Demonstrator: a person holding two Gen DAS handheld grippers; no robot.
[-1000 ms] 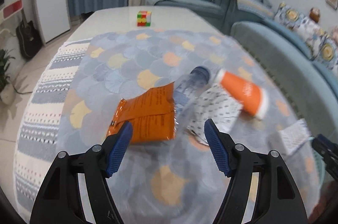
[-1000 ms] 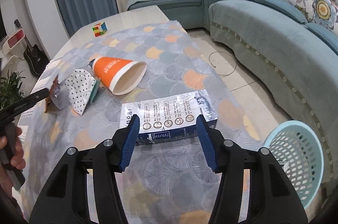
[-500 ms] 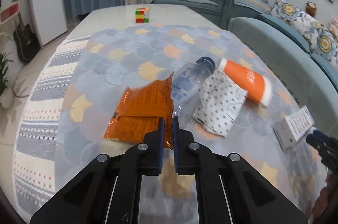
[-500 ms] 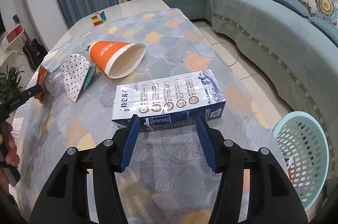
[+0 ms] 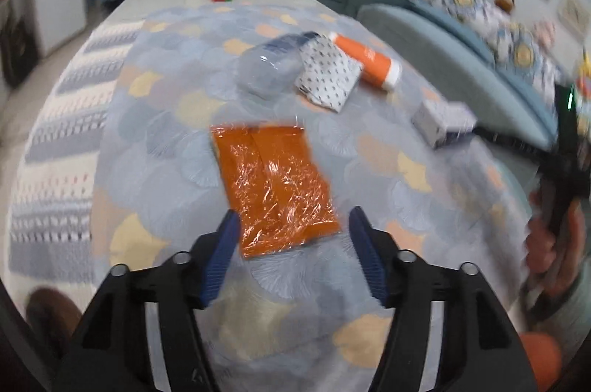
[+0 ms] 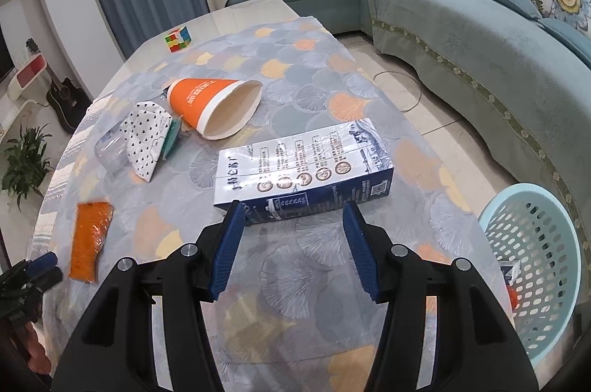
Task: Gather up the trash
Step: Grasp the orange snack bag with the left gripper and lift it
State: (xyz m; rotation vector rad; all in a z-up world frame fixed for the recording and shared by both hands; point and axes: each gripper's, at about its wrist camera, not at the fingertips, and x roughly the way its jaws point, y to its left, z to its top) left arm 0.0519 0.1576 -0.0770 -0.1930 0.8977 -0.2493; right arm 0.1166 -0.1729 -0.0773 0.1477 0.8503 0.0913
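the left claw (image 5: 290, 240) stood with its blue-padded fingers apart, straddling the near end of one flat, crinkly orange foil wrapper (image 5: 273, 192) that lay on the patterned cloth of the counter (image 5: 155, 118); its long axis ran away from the claw toward the far edge. beyond it lay one clear plastic bottle (image 5: 271, 70) on its side, one white dotted paper bag (image 5: 328, 78) and one orange paper cup (image 5: 369, 63), tipped over with its mouth toward the right edge. the right claw (image 6: 293, 244) was also apart, gripping nothing, just short of one long rectangular blue-and-white carton (image 6: 303, 177) lying flat, its long axis running across the claw. one light blue perforated plastic basket (image 6: 535, 262) sat beside the counter's right edge. one coloured puzzle cube (image 6: 178, 39) rested near the far edge.
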